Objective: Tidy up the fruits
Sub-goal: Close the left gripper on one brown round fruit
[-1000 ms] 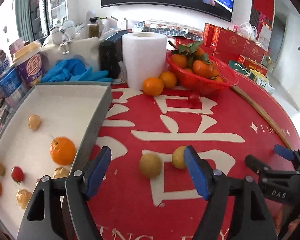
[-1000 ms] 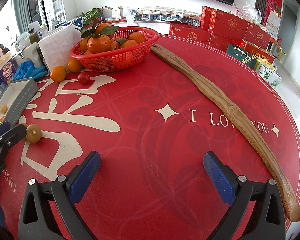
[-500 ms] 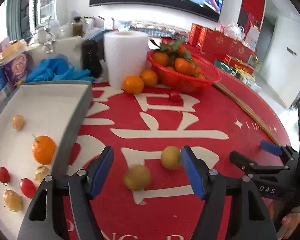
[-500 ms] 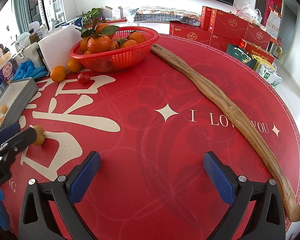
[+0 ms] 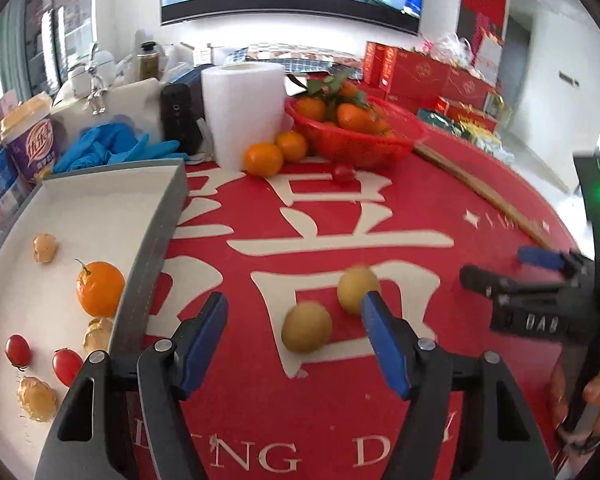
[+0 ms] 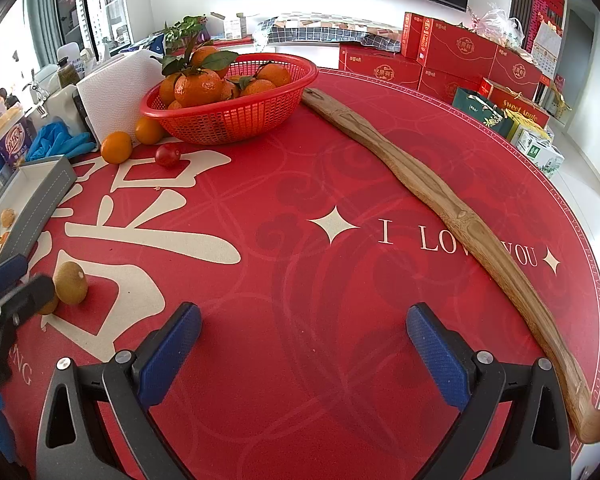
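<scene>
My left tool [image 5: 294,334] hung spread over the red surface [image 5: 440,208], its jaws having just narrowed a little, with nothing pinched. The nearer brownish-yellow fruit [image 5: 307,327] lay between the pads, closer to the right one and just ahead of the tips; a second such fruit [image 5: 354,286] sat beyond, partly behind that pad. Both were round, so no axis mattered. The white tray [image 5: 156,236] lay close on the left, its wall the edge to clear. My right tool [image 6: 304,354] stood wide and empty over bare cloth, well apart from both fruits, so the left was nearer.
</scene>
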